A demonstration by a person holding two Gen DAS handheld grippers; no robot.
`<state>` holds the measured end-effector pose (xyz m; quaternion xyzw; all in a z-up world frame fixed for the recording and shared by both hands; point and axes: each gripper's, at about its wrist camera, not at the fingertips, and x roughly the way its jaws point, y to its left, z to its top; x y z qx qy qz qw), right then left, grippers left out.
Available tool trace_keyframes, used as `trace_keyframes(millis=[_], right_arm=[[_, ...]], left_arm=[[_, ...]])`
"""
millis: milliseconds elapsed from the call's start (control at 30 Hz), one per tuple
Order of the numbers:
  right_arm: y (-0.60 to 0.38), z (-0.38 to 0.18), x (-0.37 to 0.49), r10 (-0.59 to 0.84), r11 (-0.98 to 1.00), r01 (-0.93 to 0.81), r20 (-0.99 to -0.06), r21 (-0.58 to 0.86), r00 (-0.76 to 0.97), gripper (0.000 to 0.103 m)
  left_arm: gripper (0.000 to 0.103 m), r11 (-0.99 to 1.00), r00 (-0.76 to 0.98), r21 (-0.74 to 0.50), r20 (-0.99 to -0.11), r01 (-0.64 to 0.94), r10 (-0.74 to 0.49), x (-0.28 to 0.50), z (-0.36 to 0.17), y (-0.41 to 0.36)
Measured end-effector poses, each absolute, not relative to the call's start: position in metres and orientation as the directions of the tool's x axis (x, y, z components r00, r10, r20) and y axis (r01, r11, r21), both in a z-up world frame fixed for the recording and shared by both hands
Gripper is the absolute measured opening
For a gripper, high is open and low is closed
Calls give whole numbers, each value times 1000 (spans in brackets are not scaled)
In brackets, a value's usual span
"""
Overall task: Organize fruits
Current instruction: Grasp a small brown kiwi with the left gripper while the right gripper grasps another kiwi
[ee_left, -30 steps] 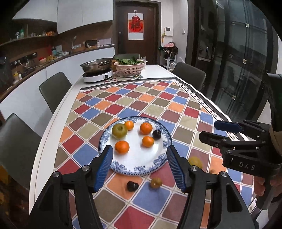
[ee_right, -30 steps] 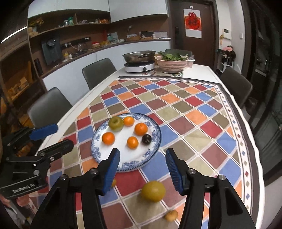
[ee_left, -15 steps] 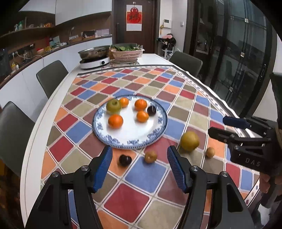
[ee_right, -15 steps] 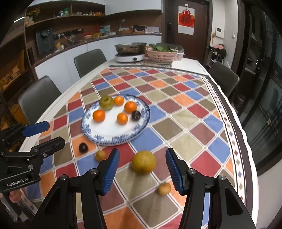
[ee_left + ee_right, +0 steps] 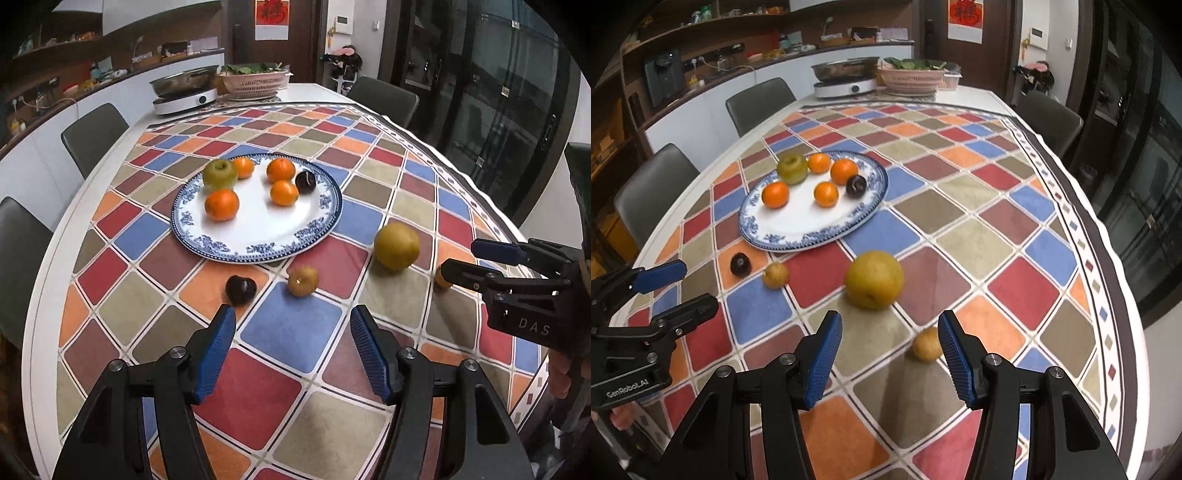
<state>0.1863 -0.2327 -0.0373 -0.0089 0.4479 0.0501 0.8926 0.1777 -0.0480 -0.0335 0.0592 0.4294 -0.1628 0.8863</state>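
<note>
Four fruits lay loose on patterned surface [image 5: 960, 221], near side of plate [image 5: 768, 236]: dark plum [image 5: 740, 264], small russet fruit [image 5: 775, 275], big yellow pear [image 5: 874, 279], small yellow fruit [image 5: 926, 345]. Pear looked heavy, firm, smooth-skinned, bruisable; best gripped across widest girth. Near-round, no clear long axis; stem end possibly toward camera. Right gripper [image 5: 888, 356] fingers open, empty, just short of pear. Left gripper [image 5: 291, 350] fingers open, empty, near plum.

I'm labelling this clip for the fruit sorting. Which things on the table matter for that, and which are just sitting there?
Part of the job:
- plate holding six fruits
- large yellow fruit
- dark plum
- two small brown fruits

Just there:
- hot pot cooker
- basket of greens
- chairs
</note>
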Motion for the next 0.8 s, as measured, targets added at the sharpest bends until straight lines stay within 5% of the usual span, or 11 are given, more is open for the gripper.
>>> trace_keyframes(millis=[800], right_arm=[[-261, -79, 201, 68, 995, 29, -847, 98, 527, 55]], left_arm=[[59, 928, 541, -13, -809, 373, -229, 222, -69, -74]])
